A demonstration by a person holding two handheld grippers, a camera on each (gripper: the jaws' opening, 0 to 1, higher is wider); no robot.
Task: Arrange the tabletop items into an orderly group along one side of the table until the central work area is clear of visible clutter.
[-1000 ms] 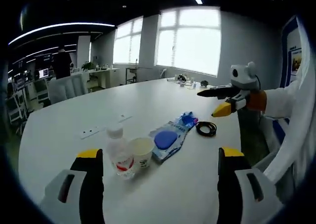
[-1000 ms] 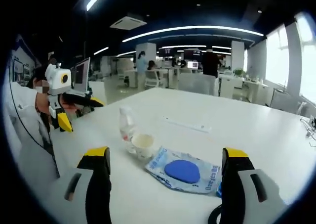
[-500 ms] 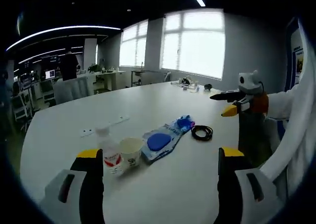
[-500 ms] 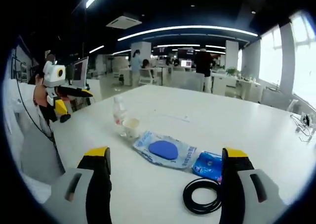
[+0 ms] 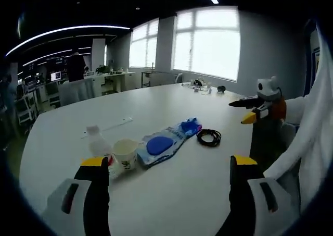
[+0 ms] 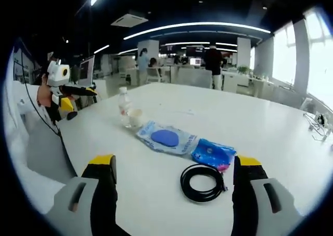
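While the items lie in a row across the white table (image 6: 270,126), the coiled black cable (image 6: 202,182) sits just ahead of the right gripper (image 6: 174,165), between its parted, empty jaws, so that hand looks nearer to it. Beyond it run the blue pouch (image 6: 213,154), the clear packet with a blue disc (image 6: 166,138), the paper cup (image 6: 135,118) and the bottle (image 6: 123,106). The left gripper (image 5: 169,165), also spread and empty, hangs above the table with the cup and bottle by its left jaw.

Daylight from blown-out windows (image 5: 208,46) and ceiling strip lights (image 6: 192,25) glares softly off the white table (image 5: 156,106), with fisheye bending and mild blur toward the edges.
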